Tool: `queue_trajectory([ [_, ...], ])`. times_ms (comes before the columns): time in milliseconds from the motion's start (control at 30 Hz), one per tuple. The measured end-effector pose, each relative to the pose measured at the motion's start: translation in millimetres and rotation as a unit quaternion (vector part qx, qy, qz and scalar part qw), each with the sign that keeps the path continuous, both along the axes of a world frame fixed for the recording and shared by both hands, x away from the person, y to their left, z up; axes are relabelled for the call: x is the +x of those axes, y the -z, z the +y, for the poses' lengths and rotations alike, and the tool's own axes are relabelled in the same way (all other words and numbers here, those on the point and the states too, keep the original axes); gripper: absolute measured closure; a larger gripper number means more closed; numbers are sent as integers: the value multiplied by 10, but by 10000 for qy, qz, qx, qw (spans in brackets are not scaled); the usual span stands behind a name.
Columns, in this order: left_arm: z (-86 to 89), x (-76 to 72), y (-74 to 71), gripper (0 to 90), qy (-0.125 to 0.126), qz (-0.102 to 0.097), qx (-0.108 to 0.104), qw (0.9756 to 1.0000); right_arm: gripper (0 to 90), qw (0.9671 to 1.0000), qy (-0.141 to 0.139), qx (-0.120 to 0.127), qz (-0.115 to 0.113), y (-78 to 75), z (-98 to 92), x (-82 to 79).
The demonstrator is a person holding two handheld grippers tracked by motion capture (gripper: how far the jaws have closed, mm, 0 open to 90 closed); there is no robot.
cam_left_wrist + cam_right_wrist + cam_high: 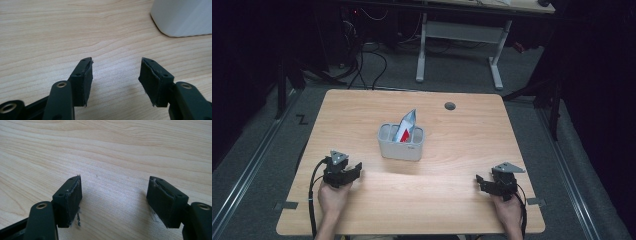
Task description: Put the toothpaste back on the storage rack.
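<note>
Two hands sit at the near edge of the pale wooden tabletop (452, 165), each one holding a black gripper. On the left gripper (357, 169) the fingers (86, 82) stand wide apart with nothing between them, and on the right gripper (480, 180) they are spread just as wide and empty too. In the middle stands the small grey plastic box with compartments (401, 148), and a silver and red folded packet (407, 128) leans up out of one of its pockets. I think the tall packet could tip or slide out if a gripper bumps it from the side. The light box could also skid or fall over if it gets pushed instead of pinched. Bare wood lies all around the box, so both grippers have lots of room to come in. Both hands are close to the front edge, and the right one is near the right-hand corner too, so pulling back gives little room.
</note>
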State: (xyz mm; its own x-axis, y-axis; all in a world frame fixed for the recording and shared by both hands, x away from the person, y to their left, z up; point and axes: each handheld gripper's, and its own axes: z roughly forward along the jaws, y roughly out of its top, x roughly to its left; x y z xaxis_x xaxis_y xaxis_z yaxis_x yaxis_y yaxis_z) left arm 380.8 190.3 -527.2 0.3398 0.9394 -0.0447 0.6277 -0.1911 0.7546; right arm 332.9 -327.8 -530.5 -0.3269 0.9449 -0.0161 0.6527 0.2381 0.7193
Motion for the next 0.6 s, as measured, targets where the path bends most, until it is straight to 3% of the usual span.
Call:
queue_trajectory([
  [200, -5, 11, 66, 444, -23, 95, 70, 9999, 286, 10000, 1, 1, 1, 0, 0, 0],
  [367, -16, -2, 90, 434, -14, -34, 124, 9999, 286, 10000, -6, 0, -4, 0, 0, 1],
  [600, -63, -17, 92, 387, -103, -17, 173, 9998, 286, 10000, 4, 1, -3, 1, 1, -1],
])
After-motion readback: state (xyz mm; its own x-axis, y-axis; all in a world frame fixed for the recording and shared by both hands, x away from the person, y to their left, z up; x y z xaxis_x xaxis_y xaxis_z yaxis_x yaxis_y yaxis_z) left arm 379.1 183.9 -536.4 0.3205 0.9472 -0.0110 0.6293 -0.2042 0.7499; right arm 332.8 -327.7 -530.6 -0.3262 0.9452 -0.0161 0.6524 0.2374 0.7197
